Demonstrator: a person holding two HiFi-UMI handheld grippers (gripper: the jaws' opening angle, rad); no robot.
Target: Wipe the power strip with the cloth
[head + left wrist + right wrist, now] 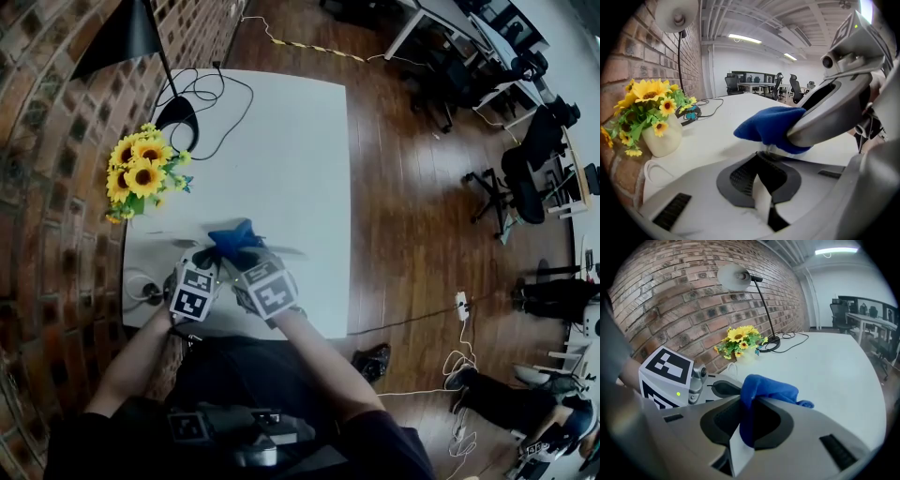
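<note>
A blue cloth [234, 235] [771, 127] [769, 387] hangs bunched just above the white table [281, 150] near its front edge. My right gripper [244, 256] [746, 405] is shut on it, and a fold of cloth runs down between its jaws. My left gripper [215, 255] [761, 158] sits close on the left, jaws shut, its tip right under the cloth and beside the right gripper [793, 137]. I see nothing between the left jaws. A faint pale long shape [286, 251] lies on the table below the cloth, possibly the power strip, mostly hidden.
A vase of sunflowers [141, 178] [651, 117] [740, 341] stands at the table's left by the brick wall. A black lamp [131, 37] with its base [178, 117] and cable sits behind it. A white cord loop [141, 286] lies at the front left. Office chairs [525, 173] stand on the floor at the right.
</note>
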